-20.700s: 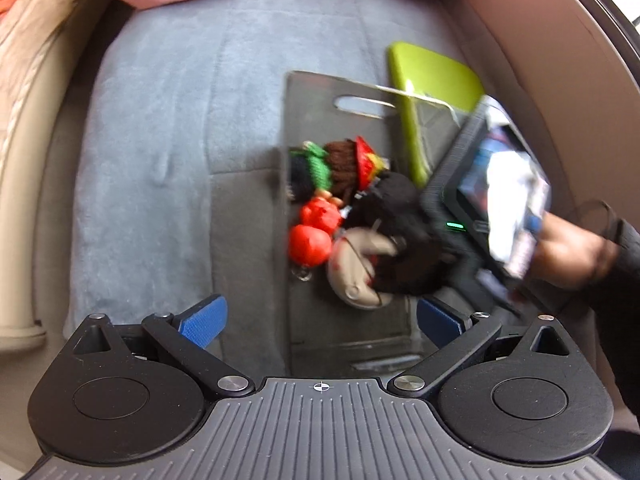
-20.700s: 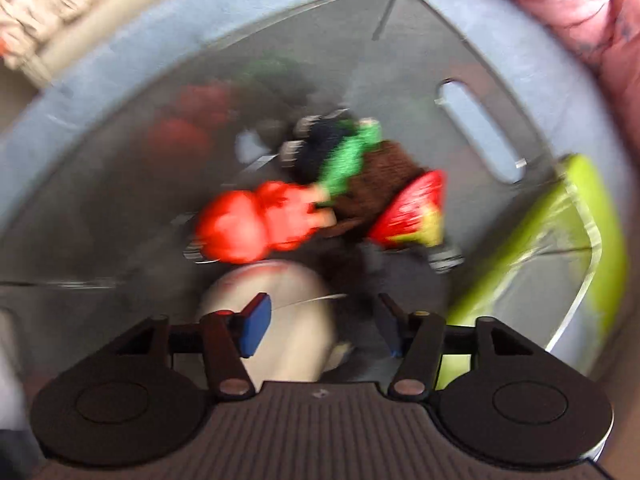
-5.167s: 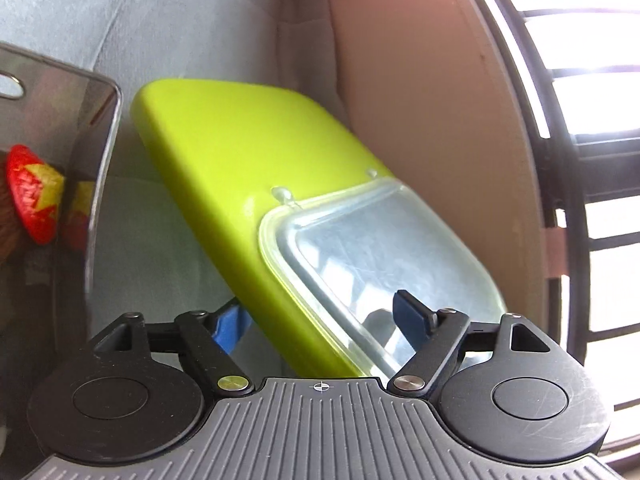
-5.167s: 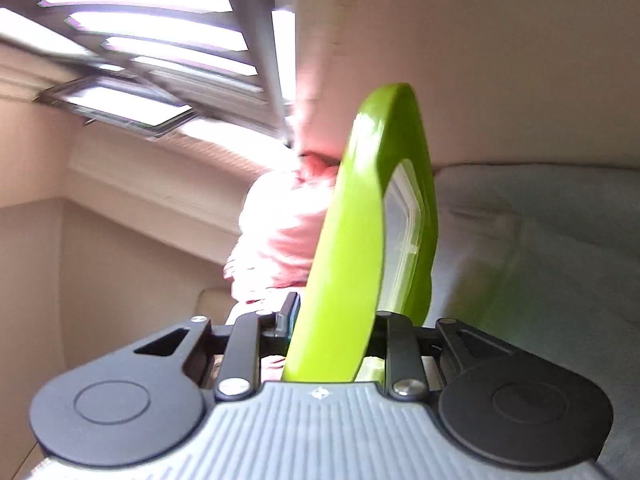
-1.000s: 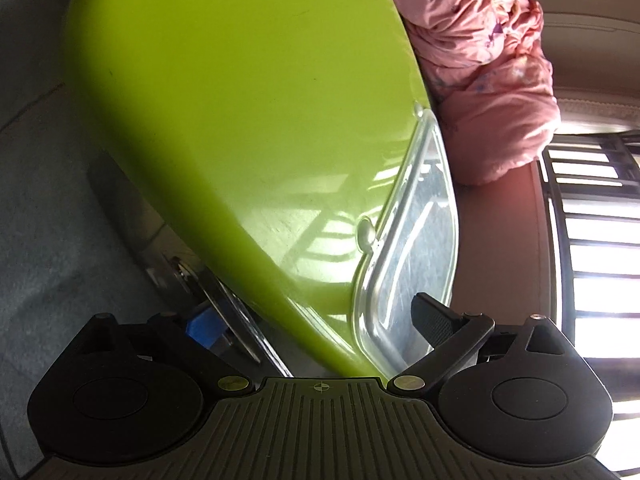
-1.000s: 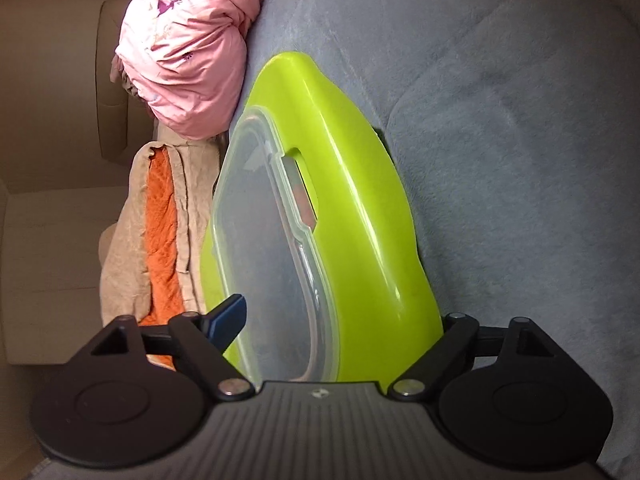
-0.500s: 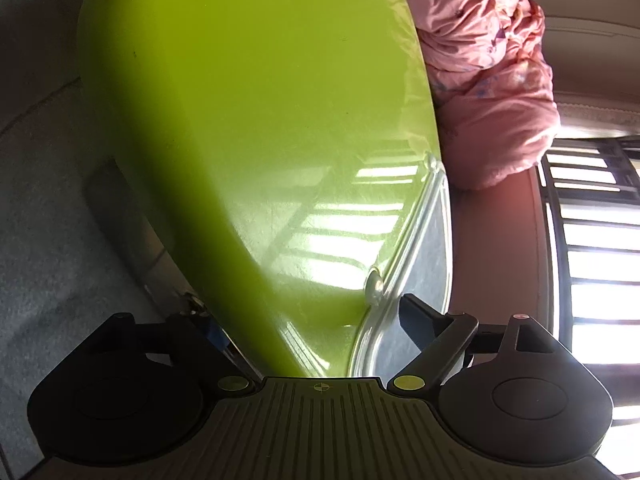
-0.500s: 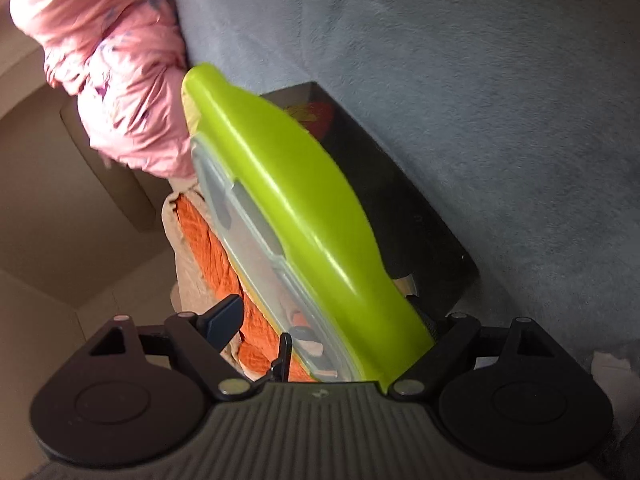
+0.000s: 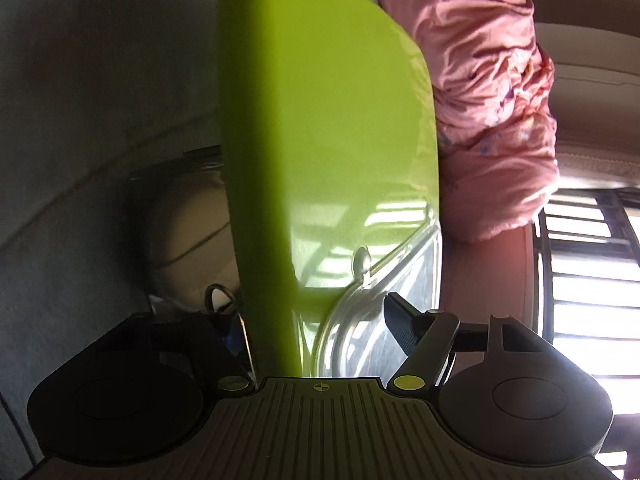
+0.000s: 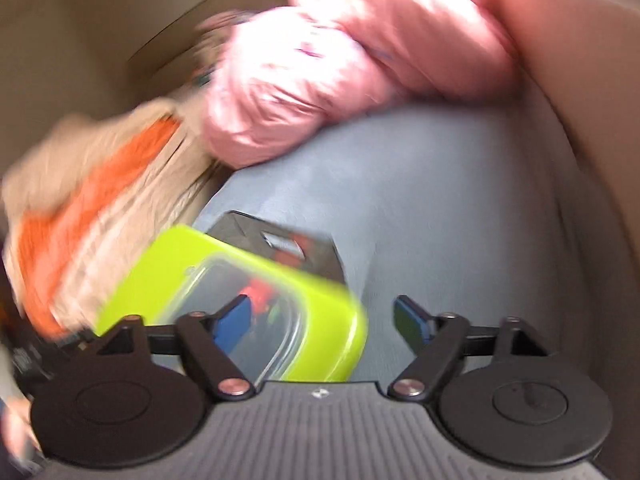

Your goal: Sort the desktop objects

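Over the dark box (image 10: 280, 240) on the grey cushion (image 10: 440, 200), green lid (image 9: 320, 140) pinched at its edge between left gripper (image 9: 316, 328) fingers. Right gripper (image 10: 320, 316) fingers spread wide, gripping nothing, lid just beside them.

The right gripper (image 10: 324, 320) now has its jaws apart and off the green lid (image 10: 240, 280), which half a second ago sat between them.

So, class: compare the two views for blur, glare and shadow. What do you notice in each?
Left wrist view: mostly sharp; window reflections glare on the green lid, blown-out window at right, dark shadow at lower left. Right wrist view: heavy motion blur smears the pink bedding and the lid; lighting is even.
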